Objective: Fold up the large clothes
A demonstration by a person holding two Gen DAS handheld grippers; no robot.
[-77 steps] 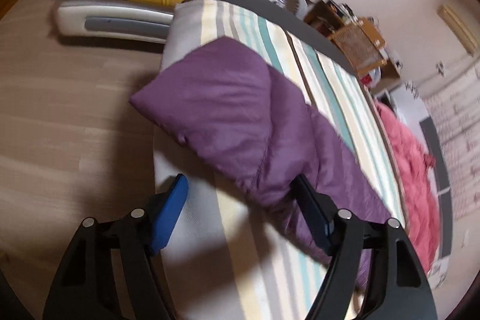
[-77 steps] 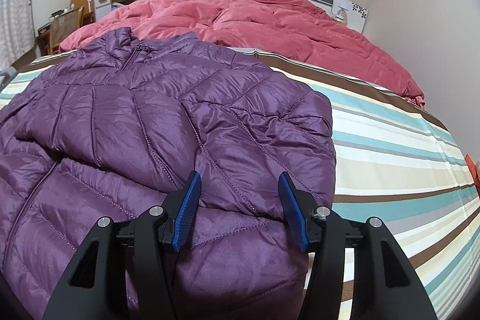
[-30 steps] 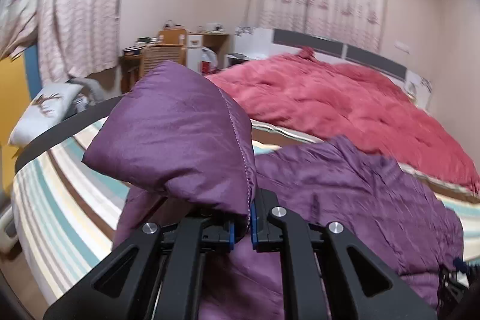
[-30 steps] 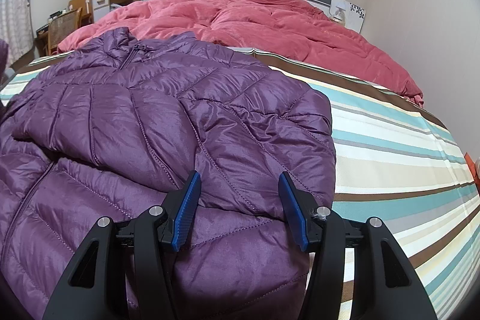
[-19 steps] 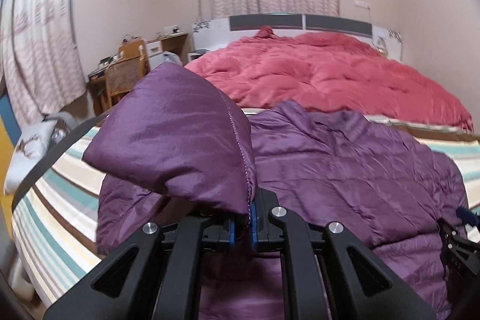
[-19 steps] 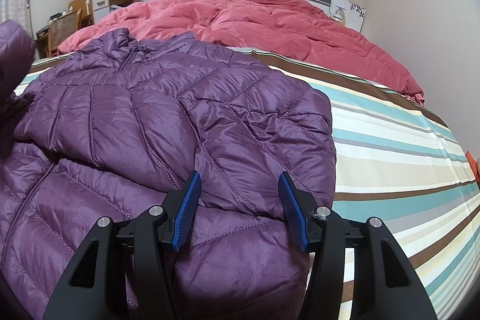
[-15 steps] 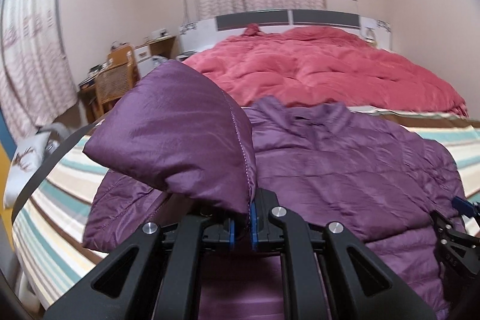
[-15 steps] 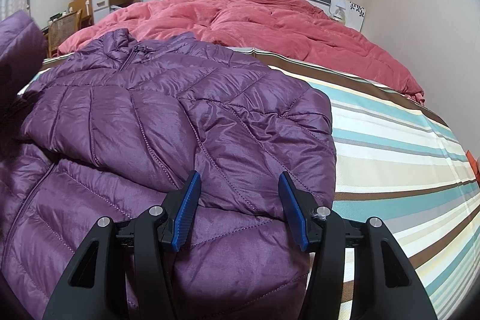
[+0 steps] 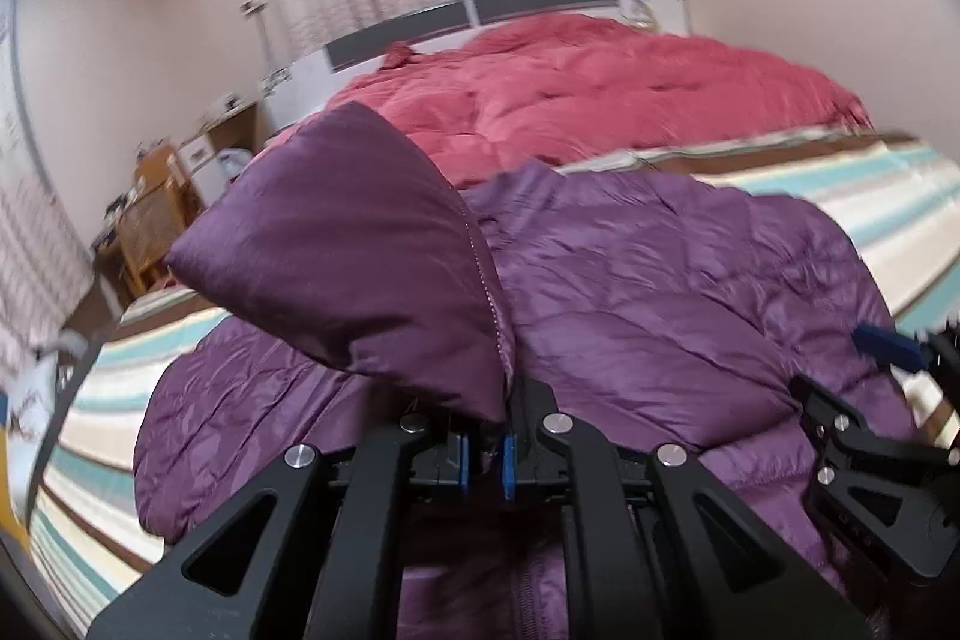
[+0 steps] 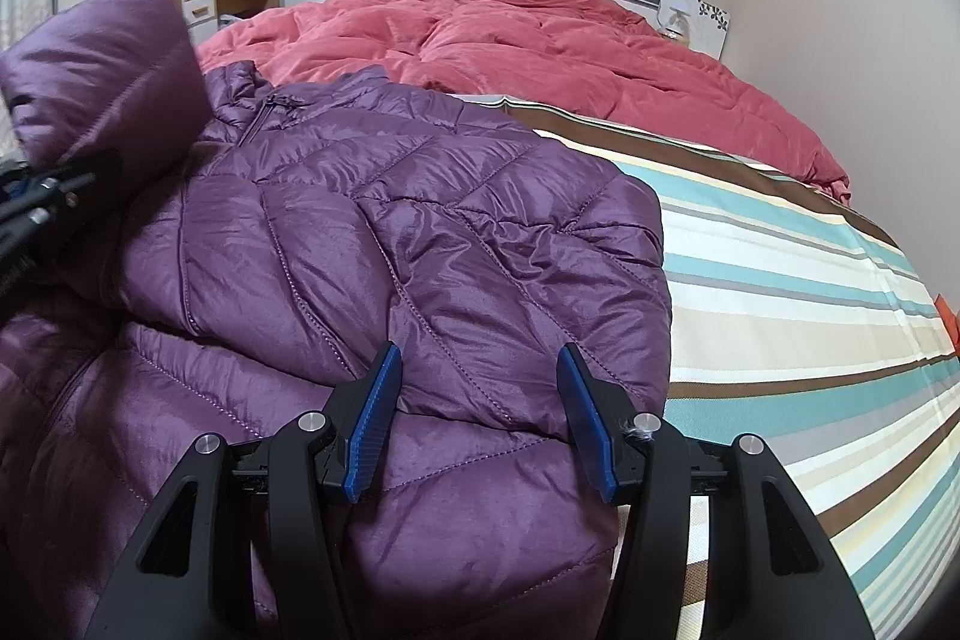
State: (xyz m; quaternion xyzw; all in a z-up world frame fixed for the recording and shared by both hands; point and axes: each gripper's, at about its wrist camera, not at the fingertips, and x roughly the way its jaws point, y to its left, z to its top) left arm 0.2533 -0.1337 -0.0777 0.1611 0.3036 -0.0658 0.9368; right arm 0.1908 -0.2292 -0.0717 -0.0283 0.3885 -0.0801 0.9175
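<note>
Left wrist: my left gripper (image 9: 485, 451) is clamped on the purple jacket's sleeve (image 9: 354, 250), lifted above the jacket (image 9: 660, 280) on the striped bed (image 9: 870, 214). Right wrist: my right gripper (image 10: 480, 415) sits half open over the folded right sleeve (image 10: 510, 280), gripping nothing.

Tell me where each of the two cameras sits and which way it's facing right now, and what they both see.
Left wrist: sits behind the left gripper, shut on a lifted sleeve of the purple jacket, facing the headboard; the right gripper shows at the right edge.
Right wrist: sits behind the right gripper, jaws apart over the folded sleeve, facing the headboard; the left gripper shows at the left edge.
Shared: jacket, red duvet, striped sheet.
</note>
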